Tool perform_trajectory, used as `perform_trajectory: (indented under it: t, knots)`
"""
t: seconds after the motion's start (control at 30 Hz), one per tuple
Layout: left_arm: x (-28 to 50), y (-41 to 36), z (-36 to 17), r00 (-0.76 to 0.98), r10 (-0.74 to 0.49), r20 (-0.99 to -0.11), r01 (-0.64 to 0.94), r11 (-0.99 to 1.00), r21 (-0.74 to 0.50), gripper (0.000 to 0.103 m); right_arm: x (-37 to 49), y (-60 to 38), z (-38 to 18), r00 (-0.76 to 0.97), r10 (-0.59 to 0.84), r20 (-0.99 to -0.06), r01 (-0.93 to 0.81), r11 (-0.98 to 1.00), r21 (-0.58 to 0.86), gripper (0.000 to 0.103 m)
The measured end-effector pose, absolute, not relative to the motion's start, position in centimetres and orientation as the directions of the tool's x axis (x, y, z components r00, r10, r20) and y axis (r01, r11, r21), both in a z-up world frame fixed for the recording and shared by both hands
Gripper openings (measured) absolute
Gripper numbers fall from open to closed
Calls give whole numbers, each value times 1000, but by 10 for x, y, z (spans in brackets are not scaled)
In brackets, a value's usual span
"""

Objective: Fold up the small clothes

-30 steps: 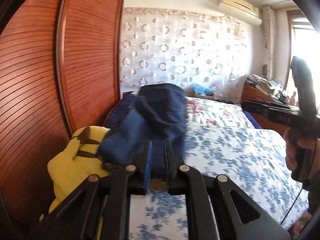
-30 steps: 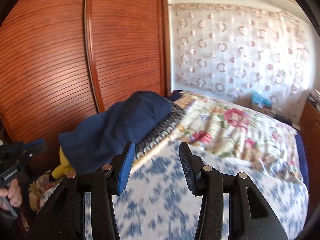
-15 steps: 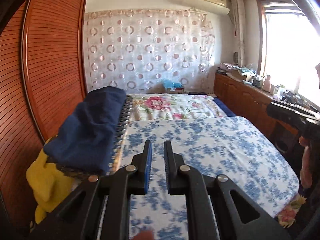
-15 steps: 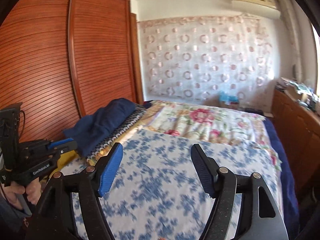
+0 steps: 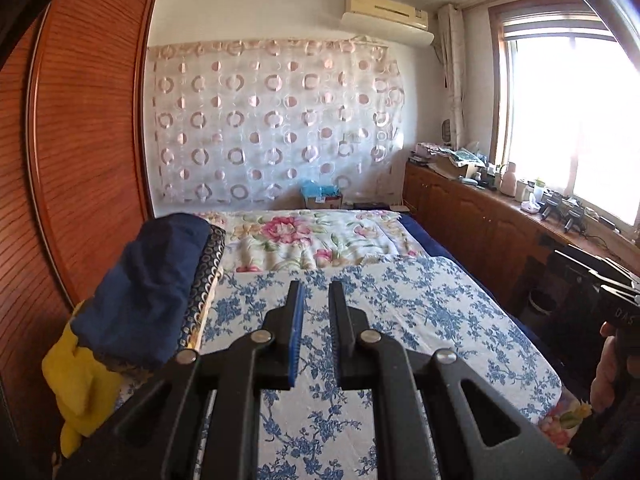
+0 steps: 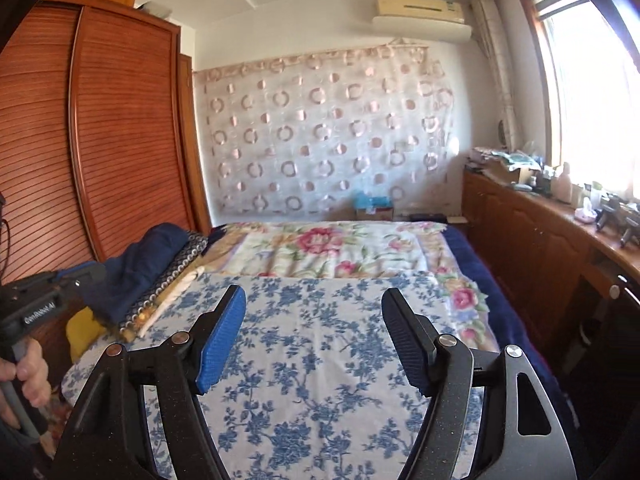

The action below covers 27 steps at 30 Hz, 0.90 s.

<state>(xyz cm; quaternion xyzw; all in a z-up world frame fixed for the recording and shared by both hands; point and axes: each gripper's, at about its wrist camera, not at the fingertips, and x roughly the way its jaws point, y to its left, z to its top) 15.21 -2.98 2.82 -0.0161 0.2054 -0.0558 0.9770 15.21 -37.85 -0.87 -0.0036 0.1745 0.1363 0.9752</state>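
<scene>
A folded dark blue garment (image 5: 148, 292) lies on a pile at the bed's left edge, on a patterned dark cloth (image 5: 202, 280) and a yellow garment (image 5: 80, 384). The pile also shows in the right wrist view (image 6: 136, 268). My left gripper (image 5: 314, 336) is empty, its jaws a narrow gap apart, held above the blue-flowered sheet (image 5: 400, 320). My right gripper (image 6: 316, 344) is wide open and empty above the same sheet (image 6: 312, 312). Both grippers are apart from the pile.
A wooden wardrobe (image 5: 80, 160) runs along the left of the bed. A pink-flowered quilt (image 5: 304, 236) covers the far half. A wooden counter with clutter (image 5: 500, 208) stands under the window on the right. A curtain (image 5: 272, 124) hangs on the far wall.
Both grippers have pulled back and turned right, away from the pile. The left gripper, close at the blue garment a second ago, now holds nothing. The right gripper has opened wider.
</scene>
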Motion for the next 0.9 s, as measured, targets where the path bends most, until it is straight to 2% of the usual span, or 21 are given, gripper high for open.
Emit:
perform_trajectory:
  t: [0.9]
  knots:
    - [139,-31,36,917,-87,-390,77,996,-41,10,143,-386,-6,907,259,-331,-259,965,47,72]
